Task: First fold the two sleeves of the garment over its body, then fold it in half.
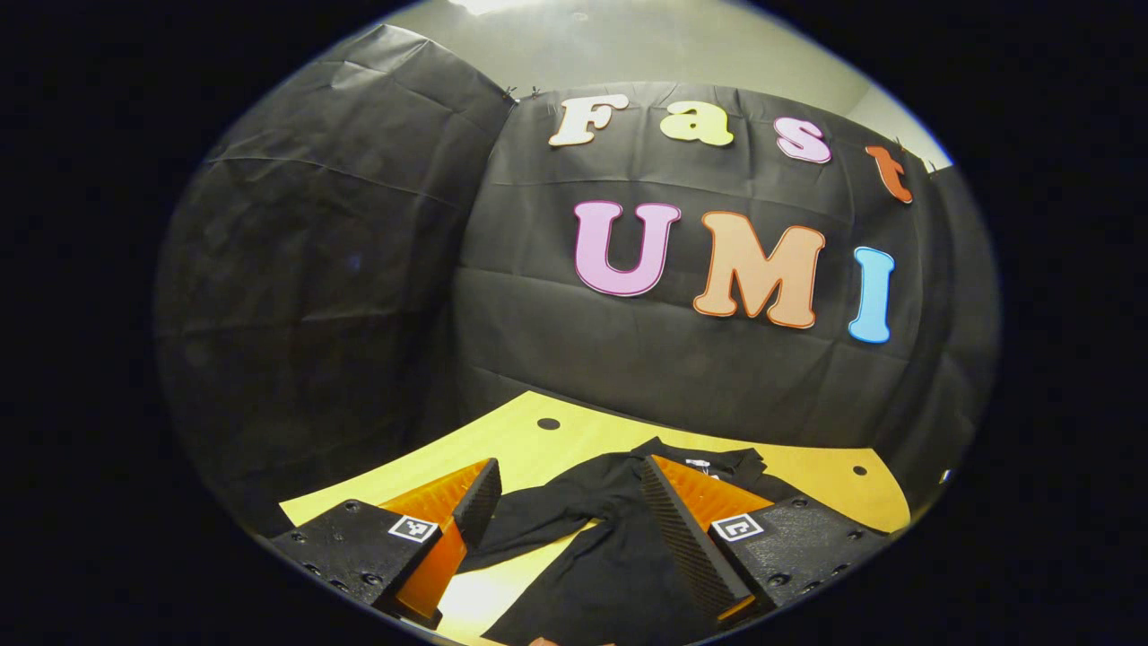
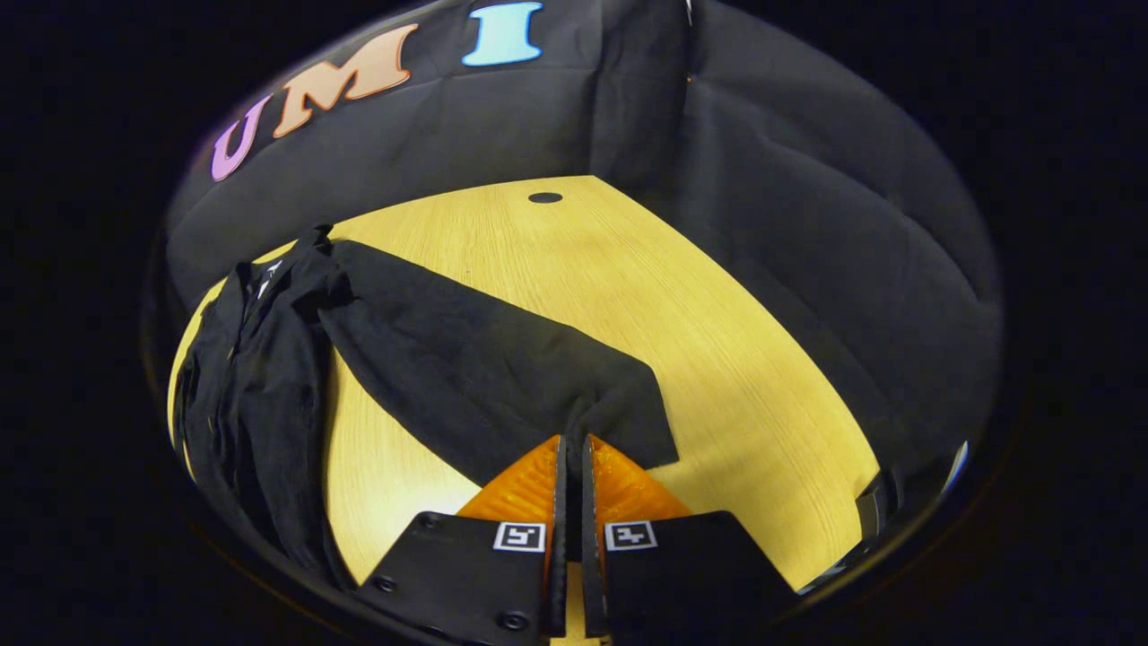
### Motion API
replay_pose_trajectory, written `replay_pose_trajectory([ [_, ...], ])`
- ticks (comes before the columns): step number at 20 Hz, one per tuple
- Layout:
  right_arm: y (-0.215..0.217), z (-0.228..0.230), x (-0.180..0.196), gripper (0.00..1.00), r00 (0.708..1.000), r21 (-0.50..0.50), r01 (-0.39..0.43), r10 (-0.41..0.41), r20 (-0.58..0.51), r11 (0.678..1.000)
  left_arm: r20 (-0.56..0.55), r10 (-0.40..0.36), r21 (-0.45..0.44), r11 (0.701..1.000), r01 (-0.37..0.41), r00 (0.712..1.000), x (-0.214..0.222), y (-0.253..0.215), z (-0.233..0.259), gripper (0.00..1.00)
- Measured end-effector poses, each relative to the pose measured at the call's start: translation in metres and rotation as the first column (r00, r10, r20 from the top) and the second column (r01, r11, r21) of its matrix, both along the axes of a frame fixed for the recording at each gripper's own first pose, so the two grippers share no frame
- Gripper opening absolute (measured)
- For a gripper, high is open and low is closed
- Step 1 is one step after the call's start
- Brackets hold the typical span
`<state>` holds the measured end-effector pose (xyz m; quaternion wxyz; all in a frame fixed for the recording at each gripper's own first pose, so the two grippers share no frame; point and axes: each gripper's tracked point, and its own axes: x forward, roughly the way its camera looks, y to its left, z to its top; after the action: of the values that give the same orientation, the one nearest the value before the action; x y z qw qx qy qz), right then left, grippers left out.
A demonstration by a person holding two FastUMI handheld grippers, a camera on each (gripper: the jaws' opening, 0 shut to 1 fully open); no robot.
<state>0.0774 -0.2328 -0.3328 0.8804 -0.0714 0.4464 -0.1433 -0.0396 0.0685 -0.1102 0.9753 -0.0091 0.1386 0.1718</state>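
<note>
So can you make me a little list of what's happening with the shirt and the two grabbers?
shirt: black, lying on the table
right gripper: shut on the sleeve near its cuff
sleeve: spread out to the side, not folded over yet
left gripper: open, above the shirt
other sleeve: lying out flat

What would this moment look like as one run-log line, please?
stage: first sleeve fold | right gripper: shut on sleeve end | left gripper: open above black garment | sleeve outstretched on wooden table, not yet folded
</note>
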Motion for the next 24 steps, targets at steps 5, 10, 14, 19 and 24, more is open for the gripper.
replay_pose_trajectory([
  [5, 0.025, 0.013, 0.005, 0.04, 1.000, 0.065, -0.029, 0.030, -0.004, 0.997, -0.009, 0.036, 0.005, 0.999, -0.036, 0.999, -0.012, 0.021, 0.000, 0.95],
  [10, 0.102, 0.059, 0.042, 0.04, 0.982, 0.105, -0.170, 0.159, 0.101, 0.980, -0.028, 0.068, 0.002, 0.998, -0.068, 0.997, -0.023, 0.046, -0.006, 0.95],
  [14, 0.204, 0.110, 0.086, 0.04, 0.925, 0.128, -0.345, 0.314, 0.211, 0.930, -0.037, 0.098, -0.001, 0.995, -0.098, 0.995, -0.034, 0.072, -0.008, 0.95],
  [19, 0.360, 0.135, 0.115, 0.03, 0.794, 0.088, -0.584, 0.546, 0.267, 0.807, -0.033, 0.146, -0.011, 0.989, -0.146, 0.989, -0.049, 0.111, -0.008, 0.95],
  [24, 0.486, 0.059, 0.123, 0.03, 0.687, 0.064, -0.726, 0.721, 0.093, 0.684, -0.042, 0.203, 0.015, 0.979, -0.202, 0.978, -0.073, 0.151, -0.009, 0.95],
])
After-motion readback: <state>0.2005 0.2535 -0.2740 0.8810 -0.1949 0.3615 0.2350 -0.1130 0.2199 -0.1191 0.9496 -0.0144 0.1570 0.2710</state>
